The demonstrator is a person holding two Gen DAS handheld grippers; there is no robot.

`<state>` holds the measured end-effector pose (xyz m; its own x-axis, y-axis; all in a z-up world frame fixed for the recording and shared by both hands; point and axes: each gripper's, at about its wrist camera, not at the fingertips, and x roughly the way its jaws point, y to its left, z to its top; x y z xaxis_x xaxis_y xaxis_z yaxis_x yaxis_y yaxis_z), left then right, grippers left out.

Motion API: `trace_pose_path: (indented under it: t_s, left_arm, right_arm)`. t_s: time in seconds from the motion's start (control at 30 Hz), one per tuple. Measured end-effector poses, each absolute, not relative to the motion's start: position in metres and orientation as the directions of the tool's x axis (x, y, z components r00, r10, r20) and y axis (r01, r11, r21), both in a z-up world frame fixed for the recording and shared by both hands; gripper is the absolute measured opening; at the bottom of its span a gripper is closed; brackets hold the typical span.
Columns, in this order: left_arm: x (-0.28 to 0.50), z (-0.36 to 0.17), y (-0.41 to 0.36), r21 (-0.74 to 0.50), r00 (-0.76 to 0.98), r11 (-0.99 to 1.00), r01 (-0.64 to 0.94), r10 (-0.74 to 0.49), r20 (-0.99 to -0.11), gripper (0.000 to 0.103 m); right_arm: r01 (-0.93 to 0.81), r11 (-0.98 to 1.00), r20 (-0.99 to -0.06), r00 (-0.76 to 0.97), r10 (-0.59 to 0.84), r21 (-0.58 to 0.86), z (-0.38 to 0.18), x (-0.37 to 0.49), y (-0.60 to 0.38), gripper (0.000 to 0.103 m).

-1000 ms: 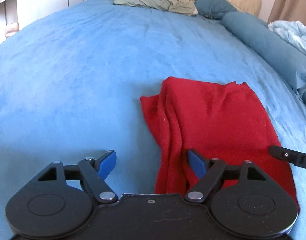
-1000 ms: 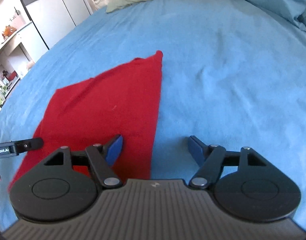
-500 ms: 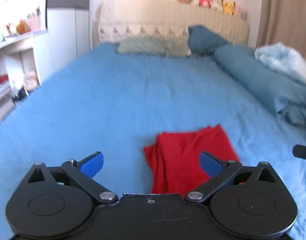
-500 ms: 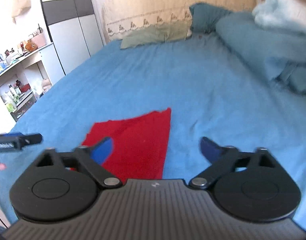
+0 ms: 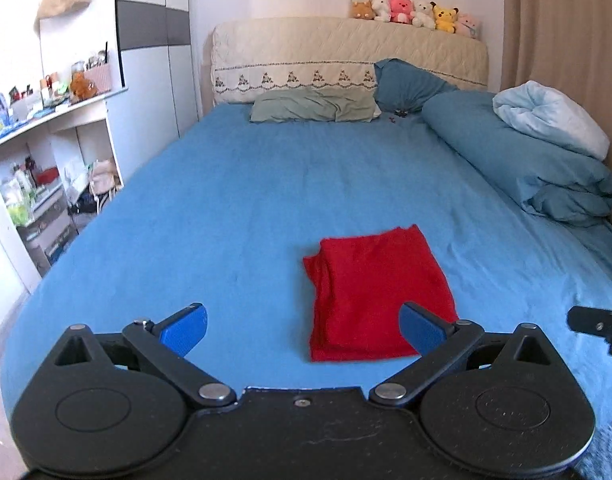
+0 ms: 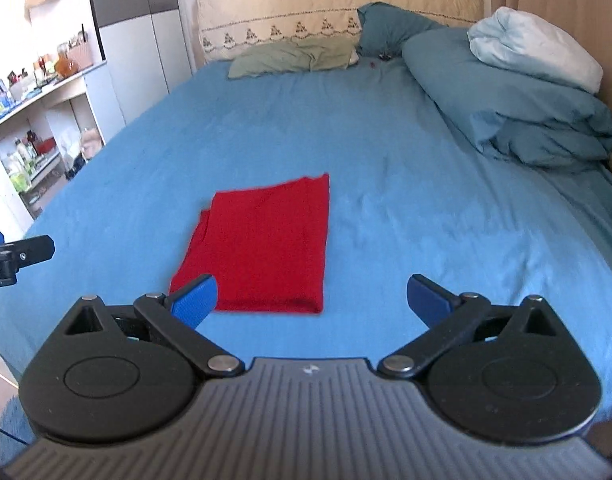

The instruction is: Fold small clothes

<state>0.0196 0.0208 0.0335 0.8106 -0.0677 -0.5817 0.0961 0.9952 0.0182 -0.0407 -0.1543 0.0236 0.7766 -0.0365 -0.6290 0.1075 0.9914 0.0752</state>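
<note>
A red garment (image 5: 375, 292) lies folded into a flat rectangle on the blue bed sheet (image 5: 226, 220), with a bunched edge along its left side. In the right wrist view the red garment (image 6: 266, 244) sits left of centre. My left gripper (image 5: 304, 330) hangs well above and short of the cloth, jaws wide open and empty. My right gripper (image 6: 311, 300) is likewise raised, open and empty, with the cloth below its left finger. Each view catches the other gripper's tip at its edge.
A rolled teal duvet (image 5: 525, 160) with a pale blue blanket (image 5: 553, 120) lines the bed's right side. Pillows (image 5: 313, 110) and a cream headboard (image 5: 345, 56) with plush toys stand at the far end. Cluttered white shelves (image 5: 46, 152) flank the left.
Both grippers have risen and pulled back from the red garment, which now looks smaller and lies alone. Their jaws have spread wider. The views tilted up to show the headboard.
</note>
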Motion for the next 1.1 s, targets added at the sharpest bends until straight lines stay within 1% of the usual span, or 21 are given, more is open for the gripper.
trace_pose_path:
  t_s: [0.2, 0.43, 1.1]
  left_arm:
    - [-0.007, 0.019, 0.020, 0.040, 0.803, 0.996, 0.082, -0.042, -0.594, 0.103]
    - [-0.008, 0.006, 0.014, 0.062, 0.788, 0.994, 0.092, -0.034, -0.615, 0.103]
    - [-0.007, 0.003, 0.013, 0.071, 0.780, 0.990, 0.123, -0.052, -0.623, 0.103]
  right_arm:
    - [0.146, 0.987, -0.669, 0.741, -0.063, 0.068, 0.003, -0.061, -0.149, 0.103]
    - [0.158, 0.984, -0.701, 0.711, -0.058, 0.078, -0.012, -0.068, -0.151, 0.103]
    - [0.166, 0.984, -0.698, 0.712, -0.070, 0.070, -0.007, -0.068, -0.153, 0.103]
